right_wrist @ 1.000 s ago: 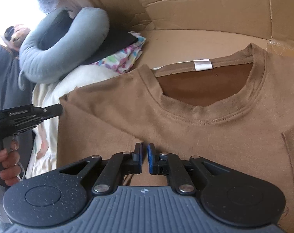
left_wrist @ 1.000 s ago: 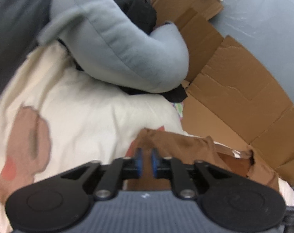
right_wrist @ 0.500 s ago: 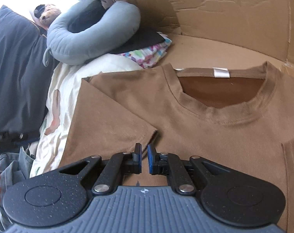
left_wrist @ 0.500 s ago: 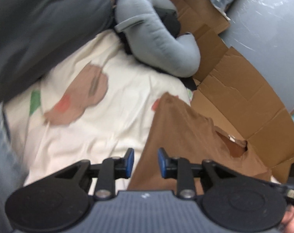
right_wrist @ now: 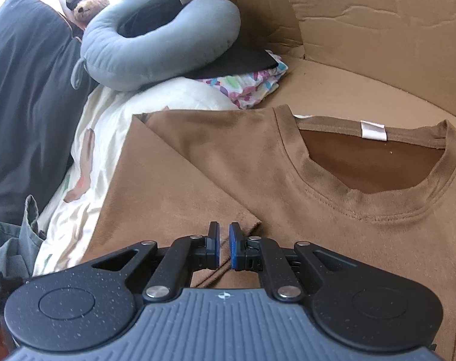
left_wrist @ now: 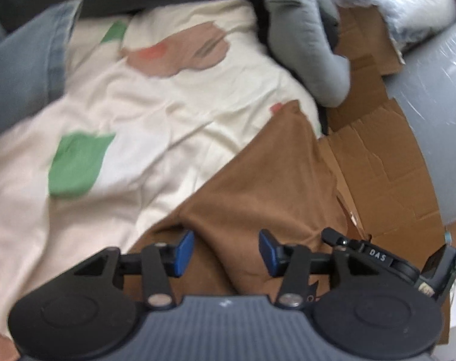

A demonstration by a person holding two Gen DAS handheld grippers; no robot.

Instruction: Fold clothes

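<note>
Folding brown T-shirt [right_wrist: 288, 180] on bed.
Left tongs [left_wrist: 226, 252] opening, cloth lying between untouched; right tongs [right_wrist: 224, 246] resting closed (empty) over folded sleeve [right_wrist: 167, 198].

Shirt [right_wrist: 288, 186] on sheet [left_wrist: 137, 120], cardboard [right_wrist: 363, 60] behind

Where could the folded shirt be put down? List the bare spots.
Bare cardboard lies beyond the brown T-shirt collar, bordered by the patterned cloth and the box wall. The cream bedsheet beside the shirt is free too. It is crowded around the grey pillow.
</note>
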